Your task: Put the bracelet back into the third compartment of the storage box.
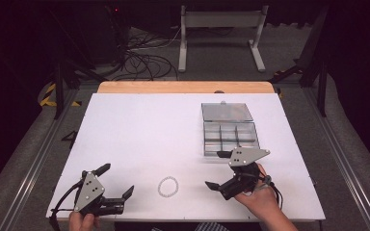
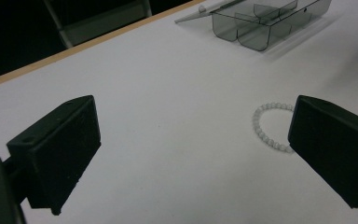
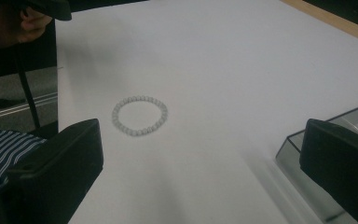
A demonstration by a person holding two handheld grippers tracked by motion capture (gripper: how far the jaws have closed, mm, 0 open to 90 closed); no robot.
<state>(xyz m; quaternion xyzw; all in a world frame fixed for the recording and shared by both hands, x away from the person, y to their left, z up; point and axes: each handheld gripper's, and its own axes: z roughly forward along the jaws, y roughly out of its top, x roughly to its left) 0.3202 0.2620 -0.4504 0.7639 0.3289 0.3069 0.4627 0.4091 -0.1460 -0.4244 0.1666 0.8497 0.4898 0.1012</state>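
Observation:
A white bead bracelet [image 1: 168, 186] lies flat on the white table [image 1: 139, 130] near its front edge, between both grippers. My left gripper [image 1: 116, 180] is at the front left, open and empty, a short way left of the bracelet [image 2: 266, 130]. My right gripper [image 1: 218, 169] is at the front right, open and empty, with the bracelet [image 3: 140, 115] ahead of its jaws. A clear grey compartment box [image 1: 230, 137] with its lid [image 1: 226, 111] laid open behind it sits right of centre, just beyond the right gripper.
The box [image 2: 261, 25] has several small compartments, and its corner [image 3: 307, 149] lies close to my right gripper's far jaw. A wooden strip [image 1: 185, 87] runs along the table's far edge. Beyond it are cables and a metal stand [image 1: 220, 33] on the floor.

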